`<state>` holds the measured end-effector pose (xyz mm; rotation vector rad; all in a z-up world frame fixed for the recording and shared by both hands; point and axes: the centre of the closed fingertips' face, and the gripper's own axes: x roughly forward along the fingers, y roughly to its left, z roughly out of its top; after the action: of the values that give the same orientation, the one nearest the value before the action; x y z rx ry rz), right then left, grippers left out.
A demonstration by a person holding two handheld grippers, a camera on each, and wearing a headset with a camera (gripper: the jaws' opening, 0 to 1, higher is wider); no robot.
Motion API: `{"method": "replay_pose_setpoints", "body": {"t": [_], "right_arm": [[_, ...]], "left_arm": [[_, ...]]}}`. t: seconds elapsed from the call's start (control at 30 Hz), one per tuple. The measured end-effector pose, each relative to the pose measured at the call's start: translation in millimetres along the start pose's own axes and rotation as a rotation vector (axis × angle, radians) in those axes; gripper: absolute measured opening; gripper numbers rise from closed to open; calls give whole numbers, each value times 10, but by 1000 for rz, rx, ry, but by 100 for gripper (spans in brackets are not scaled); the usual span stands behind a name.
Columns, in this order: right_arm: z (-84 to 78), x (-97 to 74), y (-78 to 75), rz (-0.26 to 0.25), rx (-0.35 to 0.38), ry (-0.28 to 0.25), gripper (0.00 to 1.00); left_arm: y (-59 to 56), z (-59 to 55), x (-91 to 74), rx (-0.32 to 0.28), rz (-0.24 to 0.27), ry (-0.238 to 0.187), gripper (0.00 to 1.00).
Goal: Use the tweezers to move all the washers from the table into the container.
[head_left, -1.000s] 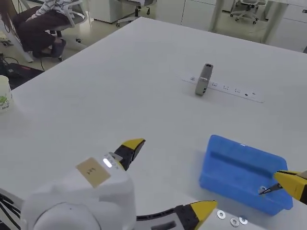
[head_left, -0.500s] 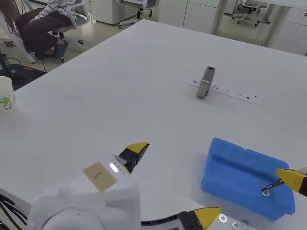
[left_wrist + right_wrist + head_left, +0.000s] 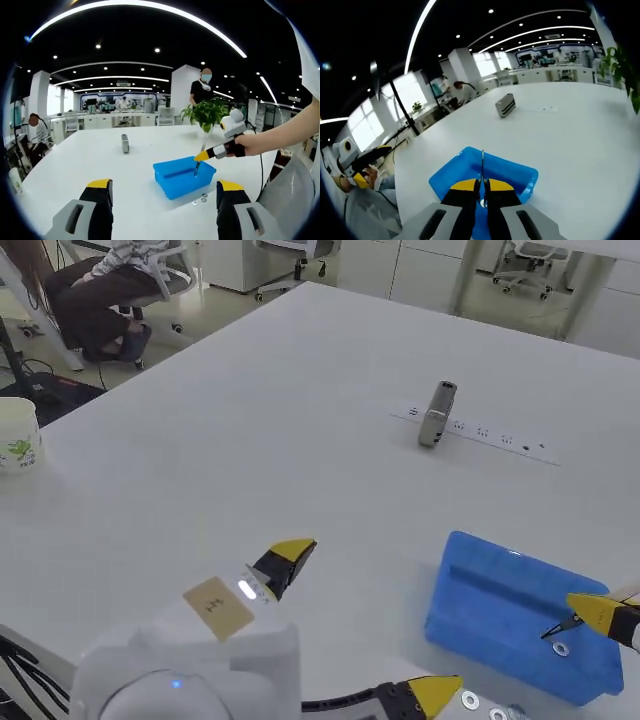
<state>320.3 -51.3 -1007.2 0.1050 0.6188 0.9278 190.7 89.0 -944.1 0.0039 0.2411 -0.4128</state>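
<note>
A blue container [image 3: 500, 600] stands on the white table [image 3: 250, 440]. From the right edge, my right gripper [image 3: 603, 615] is shut on thin metal tweezers [image 3: 558, 628], whose tips point down into the container. A small washer [image 3: 561, 648] sits inside, right by the tips; I cannot tell if it is still pinched. Two or three washers [image 3: 472, 701] lie on the table just in front of the container. My left gripper [image 3: 362, 625] hovers open and holds nothing, left of the container. In the right gripper view the tweezers [image 3: 482, 162] rise from the shut jaws over the container [image 3: 515, 175].
A grey device [image 3: 437, 413] stands on a flat white strip [image 3: 490, 432] at the far side. A paper cup [image 3: 18, 435] is at the left edge. A person sits on a chair [image 3: 100, 280] beyond the table. Another person [image 3: 202, 90] stands by a plant [image 3: 207, 112].
The tweezer tips have sunk a little deeper into the container, and the washer now sits just below them. The head camera shifted slightly; the left gripper barely moved.
</note>
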Motion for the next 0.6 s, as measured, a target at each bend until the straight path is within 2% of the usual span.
{"method": "replay_pose_setpoints", "body": {"t": [0.07, 0.2, 0.4, 0.6], "right_arm": [[-10, 40, -17, -1, -9, 8, 3], [-38, 102, -51, -5, -39, 34, 3], [-78, 150, -71, -5, -48, 55, 3], [-81, 185, -60, -8, -97, 69, 3]], "left_arm": [[-7, 11, 0, 0, -3, -5, 87], [-42, 115, -25, -22, -24, -60, 87], [-12, 97, -20, -23, -11, -51, 87], [-11, 89, -19, -15, -11, -44, 87]]}}
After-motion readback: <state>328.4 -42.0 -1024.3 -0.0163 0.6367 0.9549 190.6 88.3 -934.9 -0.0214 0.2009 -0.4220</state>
